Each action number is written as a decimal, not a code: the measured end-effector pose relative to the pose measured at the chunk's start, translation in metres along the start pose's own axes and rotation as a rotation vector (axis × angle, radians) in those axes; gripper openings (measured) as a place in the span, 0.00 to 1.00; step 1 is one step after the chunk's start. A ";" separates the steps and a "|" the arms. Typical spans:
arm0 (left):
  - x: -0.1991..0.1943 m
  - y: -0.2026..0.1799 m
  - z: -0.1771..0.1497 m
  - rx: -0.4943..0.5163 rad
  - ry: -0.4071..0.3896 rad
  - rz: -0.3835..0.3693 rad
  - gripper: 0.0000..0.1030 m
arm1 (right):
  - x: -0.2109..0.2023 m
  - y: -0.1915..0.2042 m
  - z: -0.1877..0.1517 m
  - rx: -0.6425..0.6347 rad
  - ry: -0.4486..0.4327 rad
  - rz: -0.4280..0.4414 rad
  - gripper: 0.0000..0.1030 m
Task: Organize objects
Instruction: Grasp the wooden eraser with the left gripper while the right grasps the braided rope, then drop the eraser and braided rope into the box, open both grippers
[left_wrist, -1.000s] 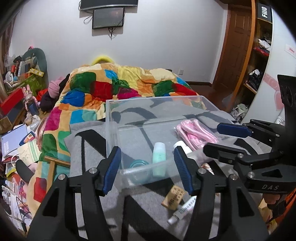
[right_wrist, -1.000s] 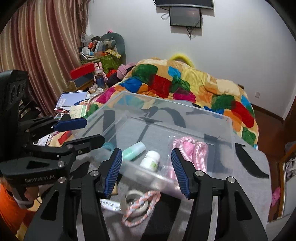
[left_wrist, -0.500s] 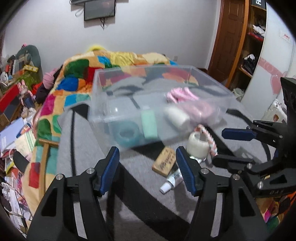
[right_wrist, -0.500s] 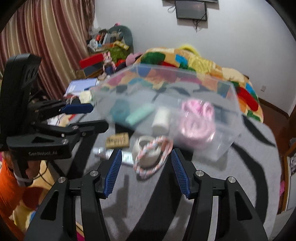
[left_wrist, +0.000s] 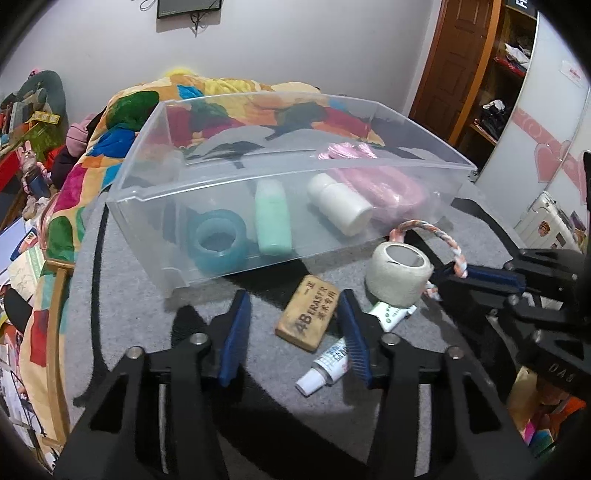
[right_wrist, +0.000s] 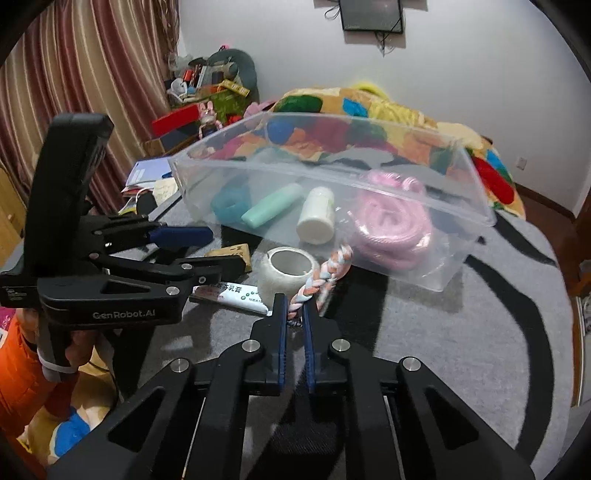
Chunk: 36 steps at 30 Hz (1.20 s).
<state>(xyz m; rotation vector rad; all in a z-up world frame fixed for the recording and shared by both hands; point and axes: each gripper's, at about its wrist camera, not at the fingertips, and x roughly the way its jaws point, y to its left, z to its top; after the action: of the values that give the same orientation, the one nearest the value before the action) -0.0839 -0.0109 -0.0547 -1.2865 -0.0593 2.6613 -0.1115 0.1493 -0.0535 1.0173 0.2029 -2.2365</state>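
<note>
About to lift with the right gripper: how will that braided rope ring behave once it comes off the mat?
The braided rope ring looks soft, so it will probably sag from the right gripper, pinched on one strand. It likely weighs little. Its loop passes behind the white tape roll, so it may drag or tip the roll.

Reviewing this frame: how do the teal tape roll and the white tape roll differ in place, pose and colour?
The teal tape roll lies inside the clear bin; the white tape roll sits outside it on the grey rug. The teal roll leans, its hole facing the bin's front wall; the white roll stands with its hole up. A braided rope, pinched by the right gripper, lies against the white roll only. Both are hollow rings, ungripped.
</note>
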 end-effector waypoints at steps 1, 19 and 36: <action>-0.001 -0.002 -0.001 0.005 -0.002 -0.002 0.38 | -0.004 0.000 0.000 0.002 -0.008 -0.003 0.06; -0.043 0.007 0.000 -0.017 -0.106 0.009 0.23 | -0.071 0.005 0.032 -0.057 -0.187 -0.046 0.05; -0.066 0.017 0.056 -0.049 -0.238 0.036 0.23 | -0.032 -0.001 0.094 -0.052 -0.213 -0.061 0.05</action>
<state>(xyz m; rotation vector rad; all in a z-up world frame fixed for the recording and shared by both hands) -0.0899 -0.0371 0.0295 -0.9862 -0.1358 2.8477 -0.1545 0.1299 0.0338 0.7483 0.1991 -2.3627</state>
